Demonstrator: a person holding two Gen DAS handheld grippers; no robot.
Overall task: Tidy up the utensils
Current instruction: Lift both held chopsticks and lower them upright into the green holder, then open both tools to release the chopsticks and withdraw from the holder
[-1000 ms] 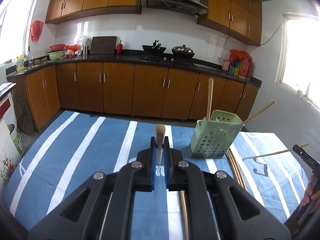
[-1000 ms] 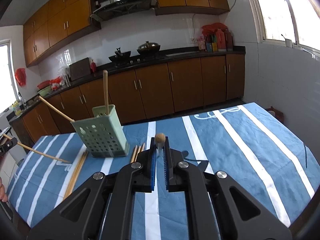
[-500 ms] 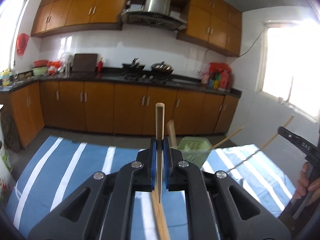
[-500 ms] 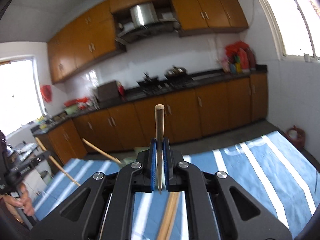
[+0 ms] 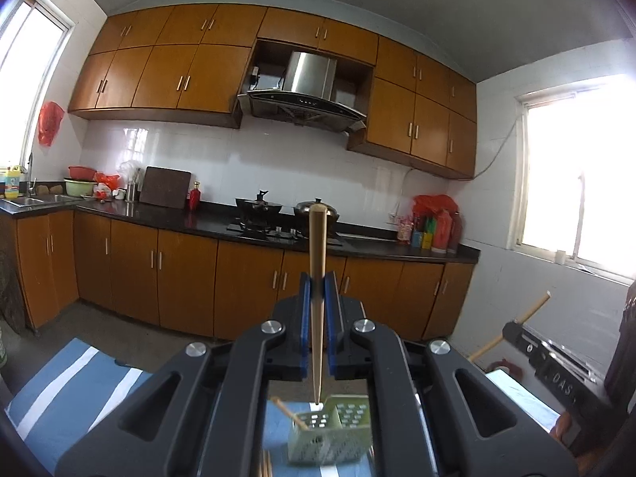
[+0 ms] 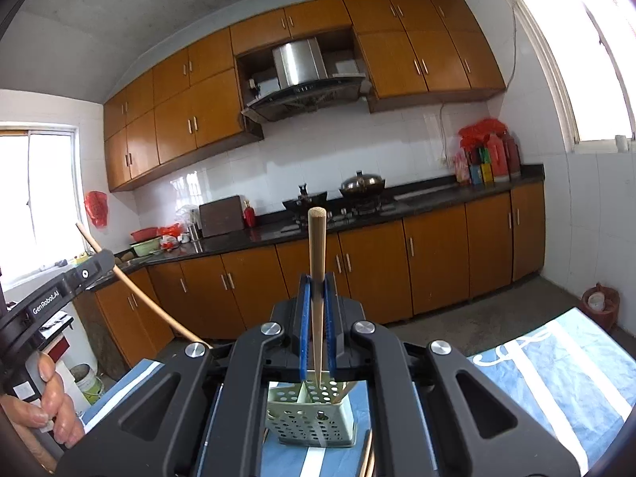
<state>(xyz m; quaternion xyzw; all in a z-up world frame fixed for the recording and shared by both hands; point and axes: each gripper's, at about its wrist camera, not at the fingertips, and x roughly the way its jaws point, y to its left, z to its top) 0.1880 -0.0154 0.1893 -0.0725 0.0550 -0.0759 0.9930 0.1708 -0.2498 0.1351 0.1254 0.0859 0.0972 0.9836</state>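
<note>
Both chopsticks (image 5: 317, 298) now upright; holder (image 6: 314, 417) half hidden.

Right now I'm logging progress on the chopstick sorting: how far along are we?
Partly done. The green holder already has at least one chopstick leaning in it. In hand: the left gripper and right gripper each clamp a chopstick upright, left chopstick and right chopstick, tips just above the holder's opening. Left: drop both in, then collect the loose chopsticks on the cloth.
</note>
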